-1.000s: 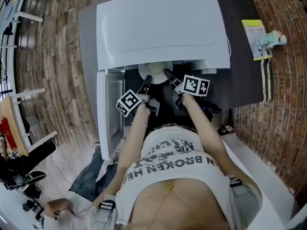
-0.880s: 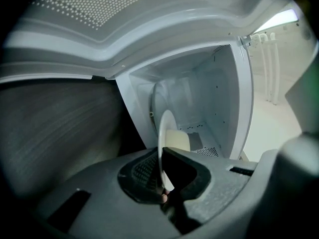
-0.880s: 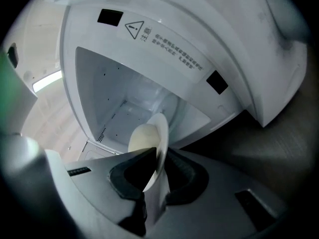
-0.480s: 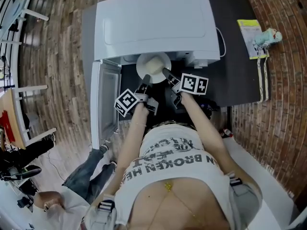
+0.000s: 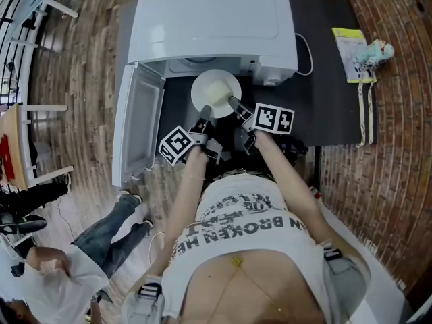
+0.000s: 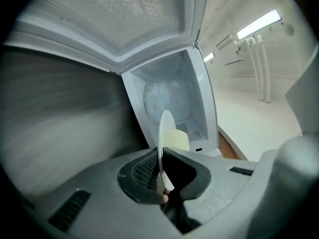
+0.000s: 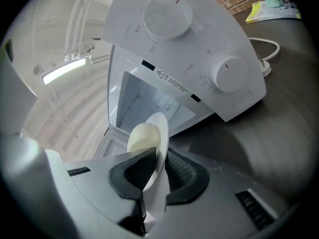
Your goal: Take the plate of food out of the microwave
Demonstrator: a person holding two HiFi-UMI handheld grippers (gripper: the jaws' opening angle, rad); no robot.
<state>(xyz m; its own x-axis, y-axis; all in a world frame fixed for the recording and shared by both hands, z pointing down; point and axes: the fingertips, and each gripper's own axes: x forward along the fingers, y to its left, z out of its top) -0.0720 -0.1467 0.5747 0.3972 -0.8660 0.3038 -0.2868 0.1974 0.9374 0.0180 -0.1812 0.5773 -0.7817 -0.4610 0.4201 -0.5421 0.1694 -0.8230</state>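
Note:
A white plate (image 5: pixel 216 93) with a pale mound of food (image 5: pixel 217 90) hangs just in front of the open white microwave (image 5: pixel 209 22), outside its cavity. My left gripper (image 5: pixel 203 113) is shut on the plate's near left rim. On the near right rim my right gripper (image 5: pixel 233 103) is shut as well. The left gripper view has the plate (image 6: pixel 164 133) edge-on between that gripper's (image 6: pixel 162 176) pads, with the food (image 6: pixel 177 139) and the bare cavity (image 6: pixel 167 96) behind it. From the right gripper view, the plate (image 7: pixel 159 133) and food (image 7: pixel 142 136) sit clamped in that gripper (image 7: pixel 157 176).
The microwave door (image 5: pixel 138 123) stands swung out to the left. The dark table (image 5: pixel 337 113) carries a yellow booklet (image 5: pixel 352 51), a small toy (image 5: pixel 379 49) and the white power cord (image 5: pixel 307 49). Two knobs (image 7: pixel 227 73) face the right gripper. Another person (image 5: pixel 61 262) stands lower left.
Both grippers have drawn back toward me with the plate. It was mostly hidden under the microwave's top and now shows whole in front of the opening.

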